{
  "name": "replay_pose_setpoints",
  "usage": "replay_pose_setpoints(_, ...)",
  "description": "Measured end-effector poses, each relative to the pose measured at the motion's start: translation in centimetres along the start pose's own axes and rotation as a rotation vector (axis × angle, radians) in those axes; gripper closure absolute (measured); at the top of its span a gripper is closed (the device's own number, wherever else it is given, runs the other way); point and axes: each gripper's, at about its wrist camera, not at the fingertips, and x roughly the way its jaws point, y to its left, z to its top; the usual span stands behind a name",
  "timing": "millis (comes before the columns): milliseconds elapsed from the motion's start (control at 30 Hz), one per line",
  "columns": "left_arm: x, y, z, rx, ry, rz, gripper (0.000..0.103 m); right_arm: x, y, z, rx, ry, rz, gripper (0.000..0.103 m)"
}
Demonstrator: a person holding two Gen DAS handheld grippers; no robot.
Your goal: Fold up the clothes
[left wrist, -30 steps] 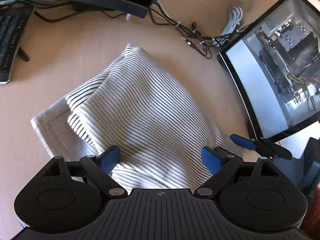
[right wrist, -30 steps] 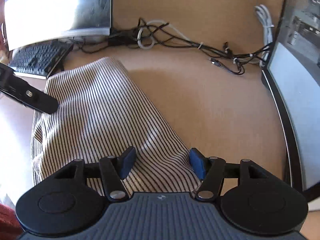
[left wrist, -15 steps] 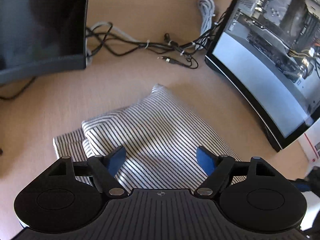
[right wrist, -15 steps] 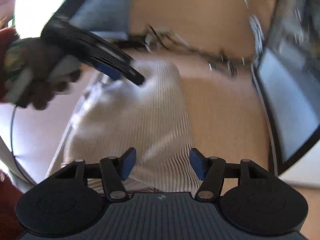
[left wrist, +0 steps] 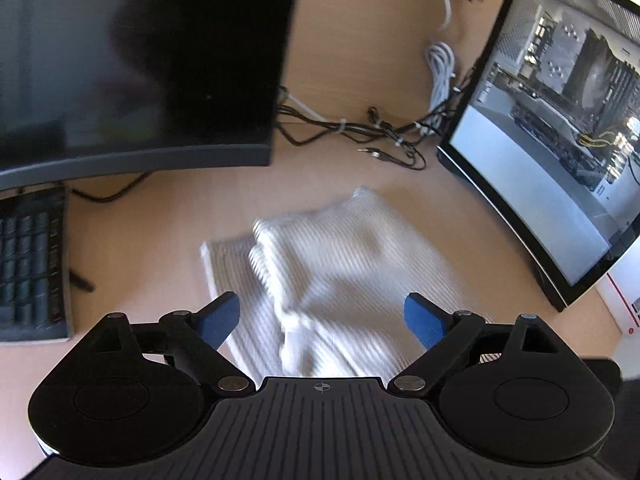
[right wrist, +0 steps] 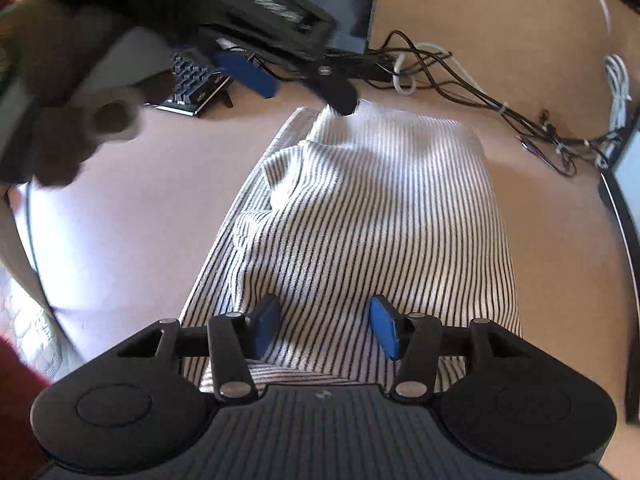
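The striped garment [right wrist: 372, 216] lies folded in a soft heap on the wooden counter [right wrist: 552, 248], between the dark monitor [left wrist: 132, 60] at the far left and the computer case [left wrist: 560, 120] with a glass side at the right; my right gripper [right wrist: 325, 326] hangs just over the near edge of the cloth, its jaws spread apart with nothing between them, the blue pads [right wrist: 383, 326] standing above the stripes; whether the pads touch the cloth I cannot tell; my left gripper [left wrist: 322, 318] is higher, above the near part of the same garment [left wrist: 340, 264], and its jaws are also released and wide, holding nothing; in the left wrist view the cloth is blurred, so the stripes are hardly seen there; in the right wrist view the left gripper [right wrist: 292, 76] shows at the far left, blurred, held by my left hand [right wrist: 68, 92], with the tip of one dark finger just at the far corner of the cloth; the upper layer of the garment makes a loose fold on the left side, and a flat lower layer with a hem comes out from under it; a keyboard [left wrist: 32, 264] stands at the left on the counter, and a bundle of dark and white cables [right wrist: 480, 92] runs along the far side, well apart from the garment
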Motion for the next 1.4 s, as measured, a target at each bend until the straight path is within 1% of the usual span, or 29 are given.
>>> replay_pose_setpoints(133, -1.4, 1.7, -0.5, -0.054, 0.0, 0.023, 0.008, 1.9, -0.1, 2.3, 0.022, 0.001, 0.001, 0.05)
replay_pose_setpoints(300, -2.0, 2.7, -1.3, -0.088, 0.019, 0.026, 0.008, 3.4, 0.7, 4.2, 0.054, 0.006, -0.031, 0.05)
replay_pose_setpoints(467, -1.6, 2.9, -1.8, -0.129, 0.046, 0.015, 0.008, 2.9, 0.5, 3.9, 0.056, 0.001, -0.031, 0.05)
replay_pose_setpoints(600, -1.8, 2.3, -2.3, -0.115, 0.055, 0.015, 0.008, 1.5, -0.3, 2.6, 0.031, 0.014, -0.029, 0.05)
replay_pose_setpoints(767, -2.0, 2.5, -2.7, -0.11, 0.066, 0.025, 0.007, -0.5, -1.5, 0.6, -0.01, 0.035, -0.027, 0.05)
replay_pose_setpoints(900, -2.4, 2.6, -3.5, -0.083, 0.081, 0.034, 0.007, -2.0, -2.3, -0.9, -0.045, 0.053, -0.023, 0.05)
replay_pose_setpoints(933, -2.7, 2.6, -3.8, -0.07, 0.085, 0.04, 0.006, -2.4, -2.2, -0.9, -0.067, 0.058, -0.011, 0.05)
replay_pose_setpoints(1000, -3.1, 2.8, -4.2, -0.056, 0.085, 0.052, 0.005, -3.5, -1.5, -0.9, -0.143, 0.04, 0.025, 0.049)
replay_pose_setpoints(1033, -3.3, 2.9, -4.4, -0.053, 0.084, 0.058, 0.005, -3.7, -0.8, -1.0, -0.216, 0.028, 0.022, 0.047)
replay_pose_setpoints(1067, -3.4, 3.0, -4.6, -0.049, 0.084, 0.065, 0.005, -3.9, -0.1, -1.1, -0.288, 0.017, 0.019, 0.042)
replay_pose_setpoints(1100, -3.6, 3.1, -4.7, -0.054, 0.083, 0.066, 0.005, -4.1, 0.6, -1.2, -0.36, 0.005, 0.016, 0.039)
replay_pose_setpoints(1167, -4.0, 3.3, -5.0, -0.064, 0.079, 0.069, 0.005, -4.3, 1.9, -1.5, -0.497, -0.014, 0.01, 0.037)
replay_pose_setpoints(1333, -6.0, 3.5, -5.4, -0.063, 0.039, 0.082, 0.004, -1.2, 3.7, -2.3, -0.688, -0.003, -0.034, 0.037)
replay_pose_setpoints(1400, -6.8, 3.4, -5.7, -0.053, 0.026, 0.086, 0.003, -0.5, 3.9, -2.3, -0.714, -0.01, -0.039, 0.037)
